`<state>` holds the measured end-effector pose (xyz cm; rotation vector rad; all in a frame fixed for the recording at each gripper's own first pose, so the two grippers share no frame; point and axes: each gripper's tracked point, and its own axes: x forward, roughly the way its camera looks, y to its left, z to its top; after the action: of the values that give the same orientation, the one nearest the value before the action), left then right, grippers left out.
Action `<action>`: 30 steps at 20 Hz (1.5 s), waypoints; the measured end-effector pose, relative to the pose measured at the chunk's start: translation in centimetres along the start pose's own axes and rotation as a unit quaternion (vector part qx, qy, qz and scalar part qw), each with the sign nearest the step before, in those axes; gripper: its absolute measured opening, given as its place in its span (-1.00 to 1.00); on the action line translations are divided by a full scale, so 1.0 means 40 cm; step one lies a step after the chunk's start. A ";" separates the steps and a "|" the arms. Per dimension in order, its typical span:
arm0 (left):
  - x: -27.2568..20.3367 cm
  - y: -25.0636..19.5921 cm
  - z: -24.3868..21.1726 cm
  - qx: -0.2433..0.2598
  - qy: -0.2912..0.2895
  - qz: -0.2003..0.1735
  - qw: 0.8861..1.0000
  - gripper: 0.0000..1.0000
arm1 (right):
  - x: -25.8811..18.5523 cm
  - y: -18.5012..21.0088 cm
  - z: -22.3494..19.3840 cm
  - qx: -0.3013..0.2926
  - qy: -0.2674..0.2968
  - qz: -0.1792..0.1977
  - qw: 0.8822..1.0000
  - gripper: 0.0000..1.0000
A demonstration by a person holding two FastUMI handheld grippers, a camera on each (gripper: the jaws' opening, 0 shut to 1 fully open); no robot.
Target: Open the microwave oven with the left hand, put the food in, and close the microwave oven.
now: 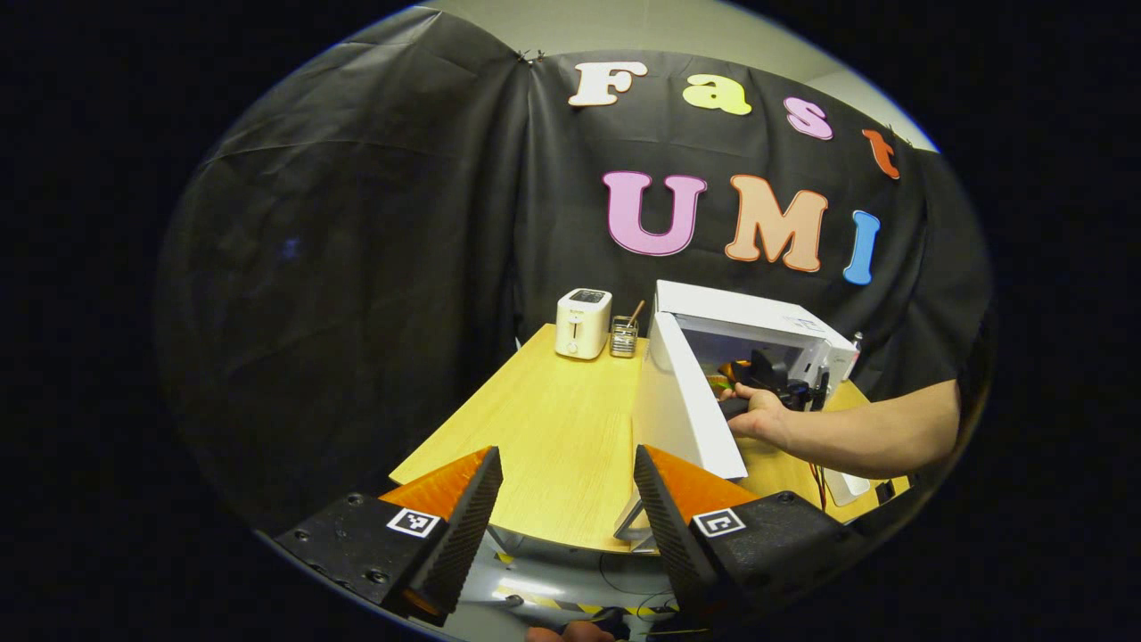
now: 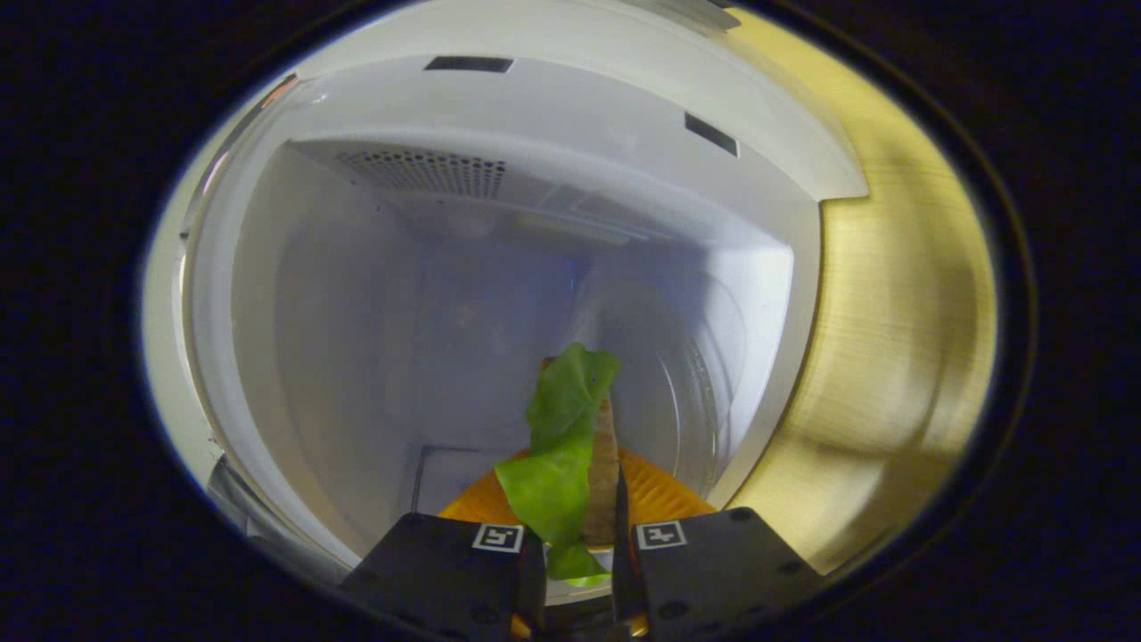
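Ahead of my left gripper (image 1: 568, 499), its fingers spread wide over the table (image 1: 544, 437) edge, the white microwave oven (image 1: 749, 357) stands with its door (image 1: 682, 401) swung open; a hand (image 1: 758, 412) reaches inside. In the right gripper view, my right gripper (image 2: 577, 535) clamps the food (image 2: 570, 446), a green leaf against a tan slice, held just inside the pale cavity.

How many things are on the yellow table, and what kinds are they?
Microwave ovens: 1, white, door open
Toasters: 1, cream
Wire holders with a stick in them: 1
Food pieces: 1, with a green leaf, held in the right tool at the oven's mouth
Total: 4
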<state>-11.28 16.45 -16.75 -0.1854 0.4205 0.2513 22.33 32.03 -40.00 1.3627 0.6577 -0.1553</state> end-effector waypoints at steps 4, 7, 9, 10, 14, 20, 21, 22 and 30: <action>-0.011 0.003 0.015 0.012 -0.007 0.003 1.000 0.75 | -0.007 -0.013 -0.003 -0.038 0.000 0.005 0.999 -0.53; -0.014 -0.002 0.014 0.022 -0.006 0.002 1.000 0.75 | -0.003 -0.022 0.012 -0.073 -0.016 0.002 0.997 -0.10; -0.024 0.007 0.019 0.024 -0.009 0.006 1.000 0.69 | -0.006 -0.014 0.012 -0.103 -0.020 -0.003 0.994 0.04; -0.028 0.008 0.022 0.022 -0.012 0.008 1.000 0.75 | -0.008 -0.013 0.013 -0.119 -0.023 -0.008 0.993 0.11; -0.035 0.011 0.015 0.021 -0.008 0.008 1.000 0.75 | -0.014 -0.008 0.022 -0.246 -0.037 -0.023 0.968 0.31; -0.036 0.009 0.017 0.025 -0.007 0.002 1.000 0.75 | -0.012 -0.007 0.032 -0.430 -0.054 -0.032 0.901 0.84; -0.031 0.004 0.013 0.024 -0.005 -0.001 1.000 0.75 | -0.018 -0.004 0.041 -0.444 -0.057 -0.031 0.894 0.83; -0.027 0.002 0.011 0.024 -0.004 -0.003 1.000 0.75 | -0.021 -0.003 0.051 -0.456 -0.058 -0.032 0.887 0.83; -0.004 -0.001 0.022 0.026 -0.010 -0.015 0.999 0.75 | -0.126 0.036 0.063 -0.532 -0.046 0.012 0.845 0.83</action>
<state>-11.07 16.60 -15.89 -0.1373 0.4035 0.2122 19.79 28.68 -36.01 0.2777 0.5046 0.1601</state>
